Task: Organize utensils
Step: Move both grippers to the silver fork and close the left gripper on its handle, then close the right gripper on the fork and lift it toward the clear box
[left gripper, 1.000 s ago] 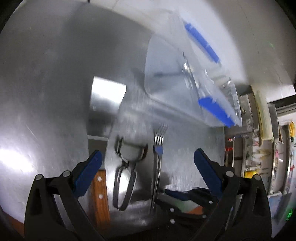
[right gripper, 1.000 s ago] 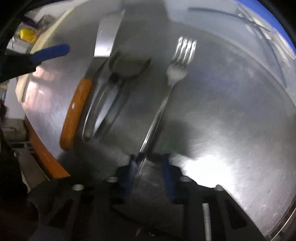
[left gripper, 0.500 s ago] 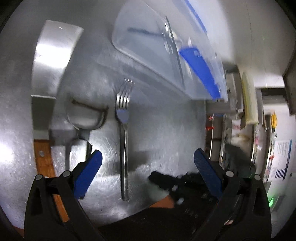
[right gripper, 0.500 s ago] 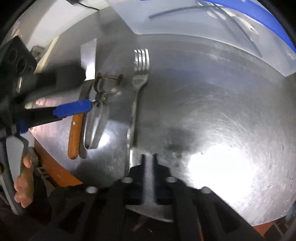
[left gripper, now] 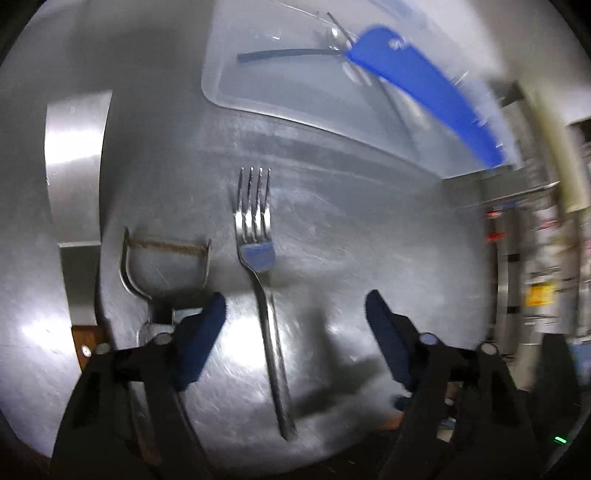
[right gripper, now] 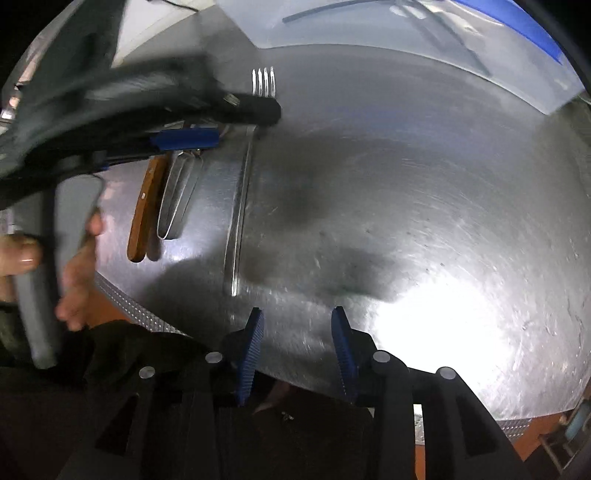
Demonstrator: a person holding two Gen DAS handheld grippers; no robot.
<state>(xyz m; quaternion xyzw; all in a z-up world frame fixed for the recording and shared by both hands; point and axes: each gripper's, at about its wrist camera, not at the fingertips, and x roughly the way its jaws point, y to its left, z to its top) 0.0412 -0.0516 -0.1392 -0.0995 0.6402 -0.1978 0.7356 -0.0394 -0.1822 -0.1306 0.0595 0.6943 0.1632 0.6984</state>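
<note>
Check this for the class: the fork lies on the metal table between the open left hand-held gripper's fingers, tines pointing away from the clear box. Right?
Not quite. In the left wrist view the fork lies on the metal table between the open left hand-held gripper fingers, but its tines point toward the clear box.

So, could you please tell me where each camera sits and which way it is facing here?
Left wrist: on the left tool, looking forward and down at the fork, peeler and bin; its two open fingers show.
Right wrist: on the right tool, low at the table's near edge, facing the bin; its fingers, the left tool and a hand show.
Shared: fork, peeler, bin.
</note>
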